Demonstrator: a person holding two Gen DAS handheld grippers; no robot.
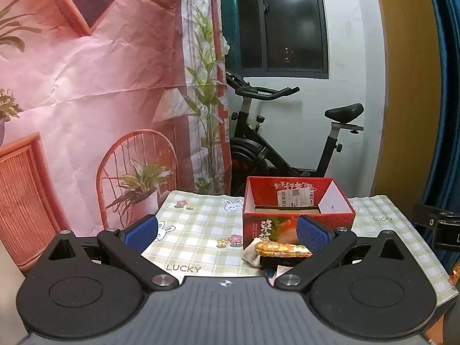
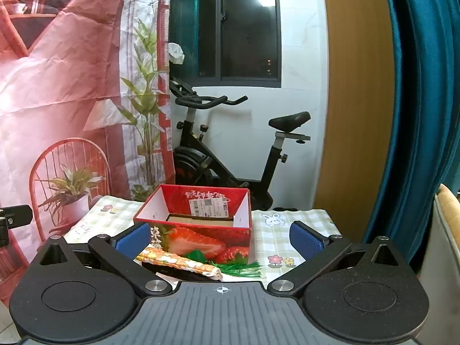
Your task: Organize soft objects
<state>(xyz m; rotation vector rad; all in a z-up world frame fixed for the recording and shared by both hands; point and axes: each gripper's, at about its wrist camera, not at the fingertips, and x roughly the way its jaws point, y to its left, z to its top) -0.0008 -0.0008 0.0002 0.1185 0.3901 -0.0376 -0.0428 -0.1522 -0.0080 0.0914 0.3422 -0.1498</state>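
Red strawberry-print box (image 2: 198, 230), open-topped and upright, on the desk ahead of the right hand-held gripper (image 2: 220, 237), behind its left finger. Floral cloth (image 2: 175, 260), orange-yellow with a pale end, lies flat before the box, atop a dark item (image 2: 161, 268). Green fringed piece (image 2: 241, 268) lies just right of the cloth. In the left wrist view the cloth (image 1: 280, 249) sits beside the right finger.

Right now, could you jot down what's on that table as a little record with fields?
surface: checked tablecloth with bunnies and flowers
container: red strawberry box, open on top, nothing soft seen inside
soft items: flowered orange pouch and green fringe piece, lying in front of the box
left claw: open, holding nothing
right claw: open, holding nothing
behind: exercise bike
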